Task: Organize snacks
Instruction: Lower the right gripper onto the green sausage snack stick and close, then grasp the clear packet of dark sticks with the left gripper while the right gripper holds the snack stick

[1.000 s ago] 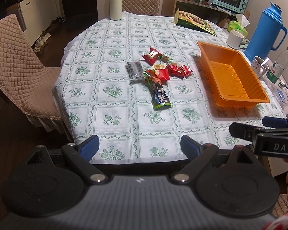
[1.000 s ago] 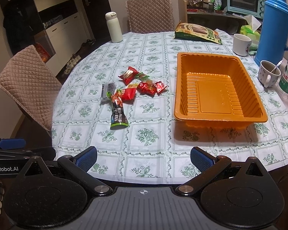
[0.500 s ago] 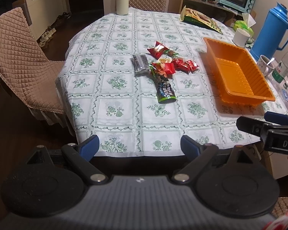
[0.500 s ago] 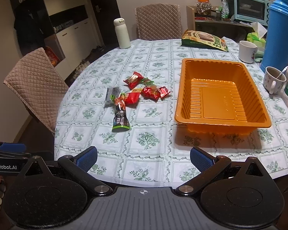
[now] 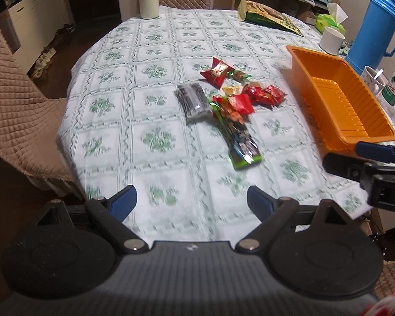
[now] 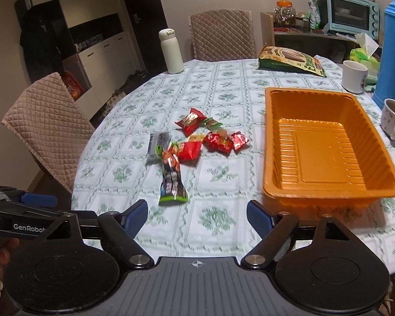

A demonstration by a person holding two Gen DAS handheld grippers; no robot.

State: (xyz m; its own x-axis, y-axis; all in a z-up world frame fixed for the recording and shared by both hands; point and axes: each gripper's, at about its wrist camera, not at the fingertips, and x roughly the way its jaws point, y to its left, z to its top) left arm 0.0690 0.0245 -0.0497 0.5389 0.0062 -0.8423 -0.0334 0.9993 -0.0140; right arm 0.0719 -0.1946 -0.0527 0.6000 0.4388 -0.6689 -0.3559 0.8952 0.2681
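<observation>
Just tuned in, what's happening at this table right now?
A person holds a claw in each hand at the near edge of the table, and neither has picked anything up. The left claw is open and empty. The right claw has just been closing partway, with nothing between its pads. The snack packets lie in a loose pile on the tablecloth, to the left of the orange tray, which has nothing in it. No snack has been sorted yet.
</observation>
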